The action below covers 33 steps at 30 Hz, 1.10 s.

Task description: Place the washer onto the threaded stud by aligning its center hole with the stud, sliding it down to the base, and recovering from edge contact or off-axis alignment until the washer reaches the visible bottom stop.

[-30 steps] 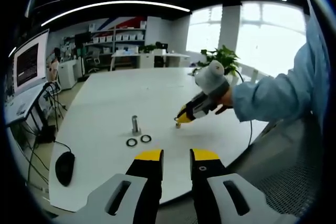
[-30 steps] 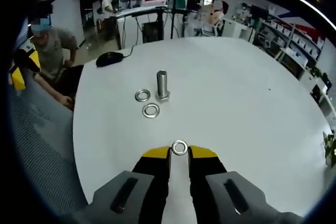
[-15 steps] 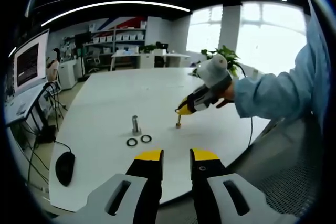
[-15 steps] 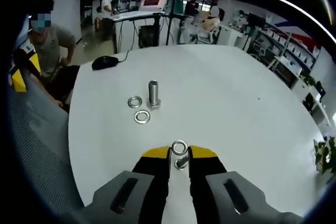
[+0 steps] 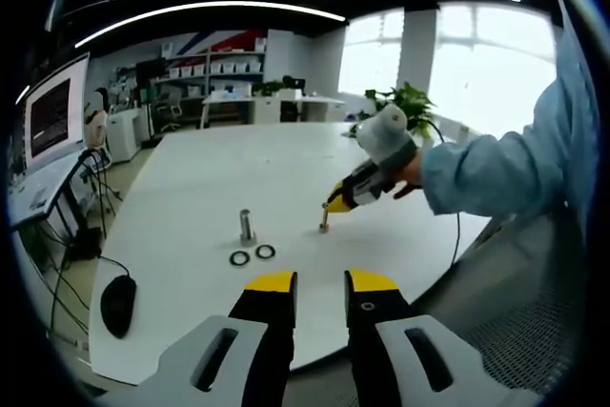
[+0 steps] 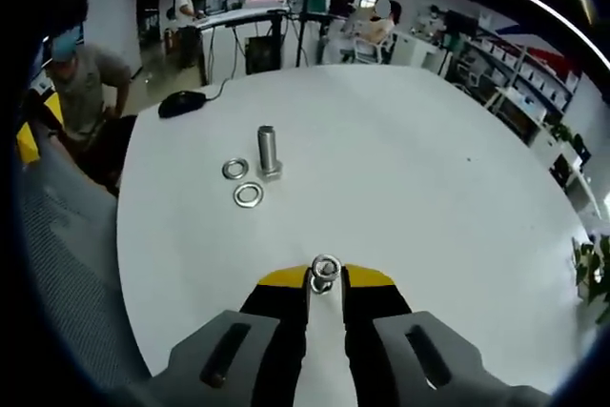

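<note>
Right gripper (image 6: 325,278) is pinching the washer (image 6: 325,268) by its edge, hole clear for the stud (image 6: 267,150) ahead-left, while the left gripper (image 5: 321,285) idles slightly spread.

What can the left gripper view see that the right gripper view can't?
Left gripper view alone: the right gripper from outside, a blue sleeve, a plant and bright windows. Right gripper view alone: the held washer face-on between the fingers. Both: the stud, two loose washers, the mouse and the white table.
</note>
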Each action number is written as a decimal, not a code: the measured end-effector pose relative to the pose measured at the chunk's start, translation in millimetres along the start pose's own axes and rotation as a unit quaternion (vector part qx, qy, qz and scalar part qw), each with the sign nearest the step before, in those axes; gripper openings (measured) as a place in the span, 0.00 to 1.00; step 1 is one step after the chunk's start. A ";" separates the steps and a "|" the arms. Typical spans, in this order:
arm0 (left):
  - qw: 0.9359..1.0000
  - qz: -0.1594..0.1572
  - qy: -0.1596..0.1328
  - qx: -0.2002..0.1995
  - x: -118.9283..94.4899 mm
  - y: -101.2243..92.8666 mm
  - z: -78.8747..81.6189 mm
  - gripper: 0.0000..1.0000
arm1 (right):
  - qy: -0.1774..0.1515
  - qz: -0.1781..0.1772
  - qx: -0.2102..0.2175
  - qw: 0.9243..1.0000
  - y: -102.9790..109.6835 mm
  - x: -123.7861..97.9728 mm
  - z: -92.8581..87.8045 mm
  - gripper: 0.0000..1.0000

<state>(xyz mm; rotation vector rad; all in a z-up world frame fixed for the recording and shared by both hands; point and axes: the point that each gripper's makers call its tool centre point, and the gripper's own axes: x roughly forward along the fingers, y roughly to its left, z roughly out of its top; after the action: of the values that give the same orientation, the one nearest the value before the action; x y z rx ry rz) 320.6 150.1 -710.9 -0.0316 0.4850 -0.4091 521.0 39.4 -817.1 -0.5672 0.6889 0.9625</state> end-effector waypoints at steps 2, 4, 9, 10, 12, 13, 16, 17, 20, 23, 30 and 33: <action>1.000 0.000 0.000 0.000 0.0 0.0 -0.1 0.17 | 0.002 0.002 0.003 1.000 -0.2 1.5 -2.1 0.14; 1.000 0.000 0.000 0.000 0.0 0.0 -0.1 0.17 | 0.003 0.002 0.004 1.000 0.1 1.4 -2.2 0.14; 1.000 0.000 0.000 0.000 0.1 0.1 -0.1 0.17 | 0.014 0.009 -0.001 1.000 1.3 2.6 -7.4 0.04; 1.000 0.000 0.000 0.000 0.1 0.1 -0.2 0.17 | 0.013 0.011 -0.002 1.000 2.2 2.7 -7.3 0.04; 1.000 0.000 0.000 0.000 0.1 0.2 -0.2 0.17 | 0.012 0.012 -0.001 1.000 3.3 2.8 -6.9 0.05; 1.000 0.000 0.001 0.000 0.1 0.2 -0.2 0.17 | 0.011 0.011 -0.002 1.000 3.8 2.7 -6.6 0.06; 1.000 0.000 0.000 0.000 0.1 0.3 0.0 0.17 | 0.008 0.008 0.001 1.000 2.6 1.9 -5.5 0.08; 1.000 0.000 0.000 0.000 0.1 0.3 -0.1 0.17 | 0.007 0.007 0.001 1.000 1.6 1.4 -4.7 0.08; 1.000 0.000 0.001 0.000 0.1 0.2 -0.2 0.17 | 0.001 0.000 0.002 1.000 -0.5 -2.3 -0.4 0.10; 1.000 0.000 0.000 0.000 0.1 0.1 -0.1 0.17 | -0.009 0.000 0.003 1.000 -1.3 -4.5 5.1 0.10; 1.000 -0.001 0.001 0.000 0.1 -0.1 -0.4 0.17 | -0.037 -0.015 -0.008 0.999 -8.8 -2.9 16.5 0.10; 1.000 -0.001 0.001 -0.001 0.1 -0.2 -0.5 0.17 | -0.043 -0.023 -0.010 0.999 -9.9 -6.2 20.3 0.10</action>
<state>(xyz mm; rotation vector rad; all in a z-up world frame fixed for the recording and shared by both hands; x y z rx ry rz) 320.3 150.0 -711.4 -0.0325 0.4875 -0.4101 532.8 45.8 -797.9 -0.5537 0.5887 0.9451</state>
